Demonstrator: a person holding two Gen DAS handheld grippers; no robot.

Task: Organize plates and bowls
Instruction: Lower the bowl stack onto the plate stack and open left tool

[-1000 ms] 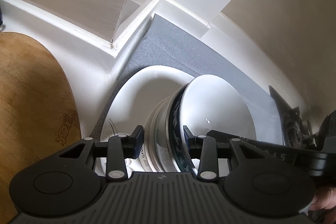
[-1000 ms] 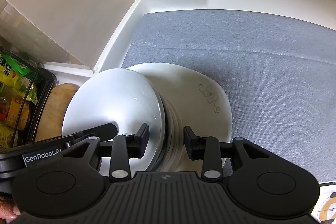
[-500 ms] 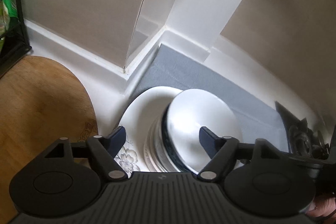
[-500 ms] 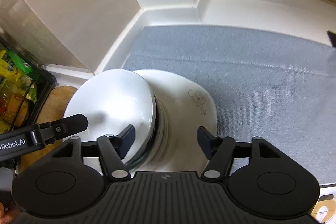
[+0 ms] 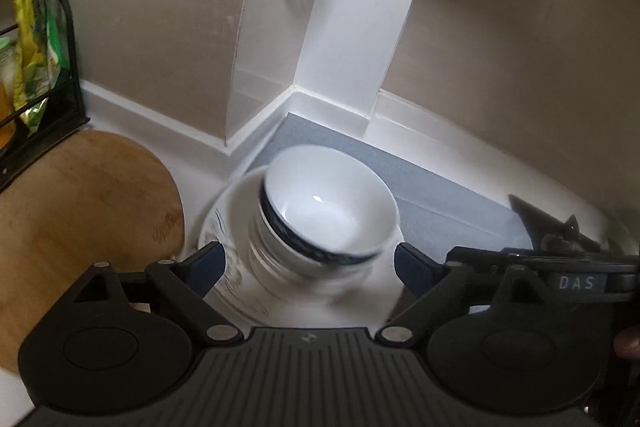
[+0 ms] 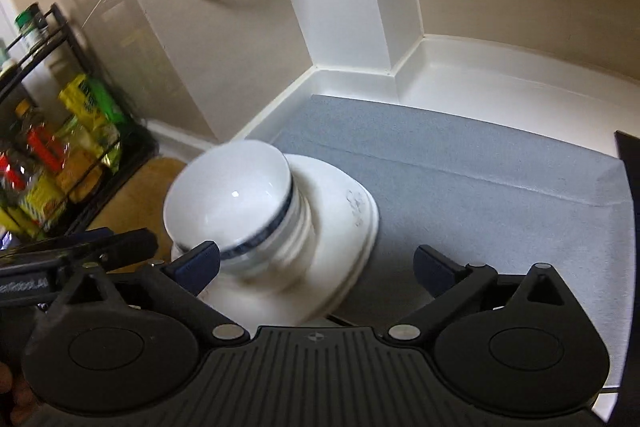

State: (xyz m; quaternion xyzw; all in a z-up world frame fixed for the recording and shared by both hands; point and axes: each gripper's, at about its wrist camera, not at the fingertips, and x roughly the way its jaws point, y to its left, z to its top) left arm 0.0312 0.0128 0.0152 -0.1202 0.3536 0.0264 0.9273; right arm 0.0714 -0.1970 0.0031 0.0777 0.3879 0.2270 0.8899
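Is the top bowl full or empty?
Empty. The top bowl shows only its bare white inside, with nothing in it, in both wrist views.

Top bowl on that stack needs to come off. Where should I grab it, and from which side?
Take the top bowl by its rim, one finger inside, one outside, coming from above on the near side. It sits upright and nested in the bowls below on the plate, so its wall is mostly hidden; only the rim stands free.

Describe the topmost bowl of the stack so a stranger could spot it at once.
Find the grey mat in the counter's back corner; a white plate with a faint floral print sits at its edge. On that plate stands a stack of bowls, and the top bowl is white inside, the only one with a dark blue band outside under its rim.
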